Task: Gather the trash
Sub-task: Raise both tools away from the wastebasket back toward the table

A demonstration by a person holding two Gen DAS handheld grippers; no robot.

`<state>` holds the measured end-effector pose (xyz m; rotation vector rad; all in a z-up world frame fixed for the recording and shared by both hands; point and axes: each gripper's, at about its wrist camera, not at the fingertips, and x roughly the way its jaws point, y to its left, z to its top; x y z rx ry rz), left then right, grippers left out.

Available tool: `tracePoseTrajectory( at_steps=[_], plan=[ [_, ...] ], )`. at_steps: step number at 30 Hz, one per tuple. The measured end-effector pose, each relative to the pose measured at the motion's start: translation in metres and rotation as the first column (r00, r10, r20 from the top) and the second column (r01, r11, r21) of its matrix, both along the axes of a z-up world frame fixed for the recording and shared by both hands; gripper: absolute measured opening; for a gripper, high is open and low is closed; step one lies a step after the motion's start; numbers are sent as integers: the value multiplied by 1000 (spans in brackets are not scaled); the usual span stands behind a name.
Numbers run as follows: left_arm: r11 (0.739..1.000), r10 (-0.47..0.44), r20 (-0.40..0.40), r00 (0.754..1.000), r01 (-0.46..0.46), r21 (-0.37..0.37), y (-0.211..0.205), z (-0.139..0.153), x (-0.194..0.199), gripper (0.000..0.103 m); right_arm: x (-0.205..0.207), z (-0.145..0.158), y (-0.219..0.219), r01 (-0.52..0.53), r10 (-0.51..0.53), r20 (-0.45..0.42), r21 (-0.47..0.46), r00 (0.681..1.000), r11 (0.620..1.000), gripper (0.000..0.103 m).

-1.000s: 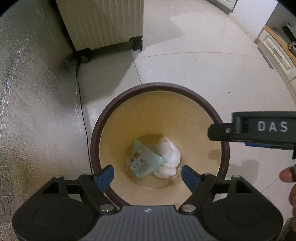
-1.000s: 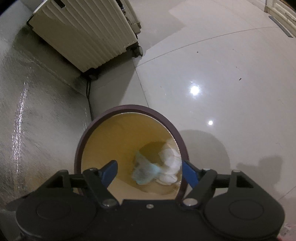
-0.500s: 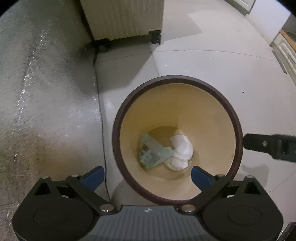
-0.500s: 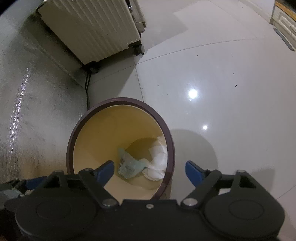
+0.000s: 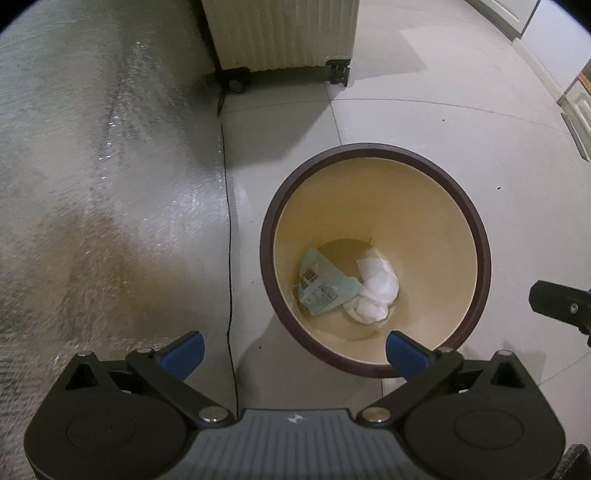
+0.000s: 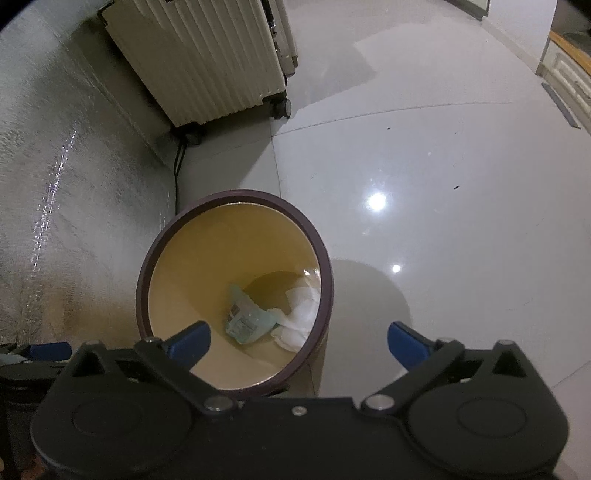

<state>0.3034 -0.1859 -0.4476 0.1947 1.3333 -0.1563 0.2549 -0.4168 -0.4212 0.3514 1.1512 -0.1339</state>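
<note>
A round bin (image 5: 373,147) with a dark brown rim and a cream inside stands on the pale tiled floor. At its bottom lie a pale green wrapper (image 5: 325,288) with a barcode and a crumpled white tissue (image 5: 376,288). My left gripper (image 5: 293,350) hovers above the bin's near left edge, its jaws opening wide, nothing between them. In the right wrist view the bin (image 6: 236,194) sits lower left, with the wrapper (image 6: 245,321) and tissue (image 6: 301,310) inside. My right gripper (image 6: 298,339) hangs over its near right rim, jaws opening, nothing between them.
A cream ribbed suitcase (image 5: 284,33) on small wheels stands behind the bin. A silvery foil surface (image 5: 92,184) fills the left side, and a black cable (image 5: 229,258) runs along its edge. White cabinets (image 5: 580,107) line the far right. Glossy floor (image 6: 443,166) spreads to the right.
Both grippers' jaws have spread wider and both have risen. The bin has slid right in the left view and left in the right view. The trash in the bin has not moved.
</note>
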Motion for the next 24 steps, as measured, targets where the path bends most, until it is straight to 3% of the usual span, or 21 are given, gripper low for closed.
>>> tracePoseTrajectory(
  at_steps=[13, 20, 24],
  plan=[
    [1000, 22, 49, 999, -21, -13, 12, 43, -26, 103, -30, 23, 13, -21, 21, 2, -37, 1000, 999, 103],
    [999, 29, 82, 996, -27, -22, 21, 67, -41, 103, -46, 46, 24, -29, 31, 44, -47, 999, 998, 103],
    [999, 40, 141, 989, -37, -29, 23, 91, -56, 103, -61, 66, 31, -31, 36, 71, -73, 997, 997, 103]
  ],
)
